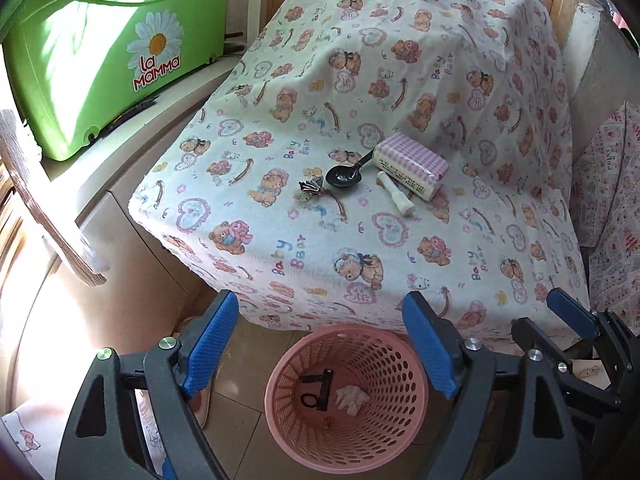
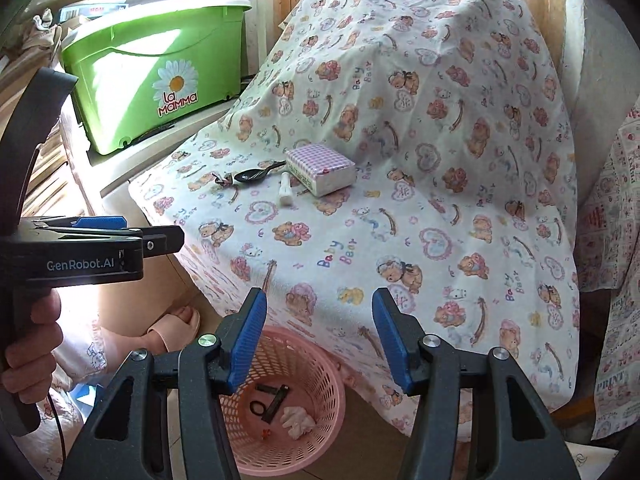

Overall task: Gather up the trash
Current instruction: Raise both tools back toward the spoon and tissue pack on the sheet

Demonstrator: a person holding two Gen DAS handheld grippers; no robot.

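A pink mesh basket [image 1: 394, 376] stands on the floor in front of a table draped in teddy-bear cloth [image 1: 460, 80]. In it lie black pieces and a crumpled white tissue [image 1: 352, 398]. On the cloth lie a crumpled wrapper [image 1: 310, 189], a black spoon [image 1: 343, 178], a white tube [image 1: 396, 195] and a pink-checked tissue pack [image 1: 414, 164]. My left gripper [image 1: 320, 340] hangs open above the basket with nothing between its pads. My right gripper [image 2: 320, 336] is open and empty too, over the basket [image 2: 324, 380] and the table's front edge. The wrapper [image 2: 224, 179] and the spoon [image 2: 252, 176] lie far ahead of it.
A green plastic tub [image 1: 100, 60] sits on a cabinet to the left of the table. A person's foot in a pink slipper [image 2: 176, 326] stands left of the basket. A hand [image 2: 28, 340] holds the left gripper [image 2: 152, 230]. More printed cloth [image 2: 612, 240] hangs at the right.
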